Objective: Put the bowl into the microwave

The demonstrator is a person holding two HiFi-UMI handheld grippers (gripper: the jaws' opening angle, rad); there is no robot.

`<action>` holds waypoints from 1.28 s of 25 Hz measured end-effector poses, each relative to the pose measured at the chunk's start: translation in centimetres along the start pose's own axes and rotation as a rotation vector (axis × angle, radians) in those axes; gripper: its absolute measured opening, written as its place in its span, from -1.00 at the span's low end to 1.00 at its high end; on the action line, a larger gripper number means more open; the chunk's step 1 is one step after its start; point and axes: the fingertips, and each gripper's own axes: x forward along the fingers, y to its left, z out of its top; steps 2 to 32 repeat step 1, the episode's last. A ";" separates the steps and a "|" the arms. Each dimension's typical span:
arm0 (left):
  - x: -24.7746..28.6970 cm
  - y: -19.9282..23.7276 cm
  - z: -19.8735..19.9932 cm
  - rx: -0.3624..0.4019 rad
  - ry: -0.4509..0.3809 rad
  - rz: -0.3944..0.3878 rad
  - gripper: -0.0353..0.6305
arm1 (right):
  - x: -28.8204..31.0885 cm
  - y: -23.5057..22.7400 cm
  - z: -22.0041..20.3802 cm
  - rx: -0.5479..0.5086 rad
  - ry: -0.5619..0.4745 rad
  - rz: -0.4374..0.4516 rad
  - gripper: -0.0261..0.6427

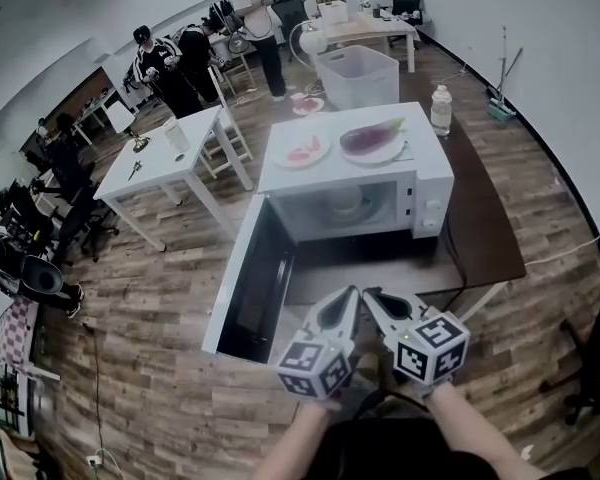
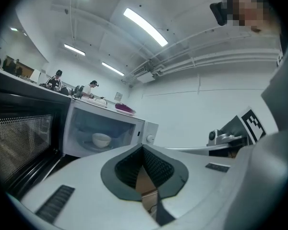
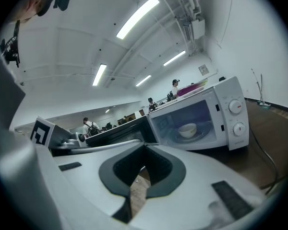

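Observation:
A white bowl (image 1: 345, 203) sits on the turntable inside the white microwave (image 1: 432, 183); it also shows as the bowl (image 2: 101, 139) and the bowl (image 3: 187, 129) in the two gripper views. The microwave door (image 1: 242, 278) hangs wide open to the left. My left gripper (image 1: 352, 293) and right gripper (image 1: 371, 296) are side by side in front of the microwave, well short of its opening. Both point at it nearly level. The left gripper (image 2: 143, 148) is shut with nothing in it, and so is the right gripper (image 3: 144, 148).
The microwave stands on a dark brown table (image 1: 490, 233), with a cable (image 1: 456, 264) trailing at its right. On its top lie a plate of pink food (image 1: 302, 151) and a plate with an eggplant (image 1: 373, 140). Beyond are a white table (image 1: 160, 163), a white bin (image 1: 358, 76), a bottle (image 1: 440, 109) and several people.

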 end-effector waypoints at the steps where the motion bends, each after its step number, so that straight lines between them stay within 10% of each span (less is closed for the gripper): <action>1: 0.2 0.1 -0.2 0.001 0.003 0.002 -0.90 | 0.1 -0.2 -0.1 0.001 0.000 0.001 -0.92; 32: 0.2 0.1 -0.2 0.001 0.003 0.002 -0.90 | 0.1 -0.2 -0.1 0.001 0.000 0.001 -0.92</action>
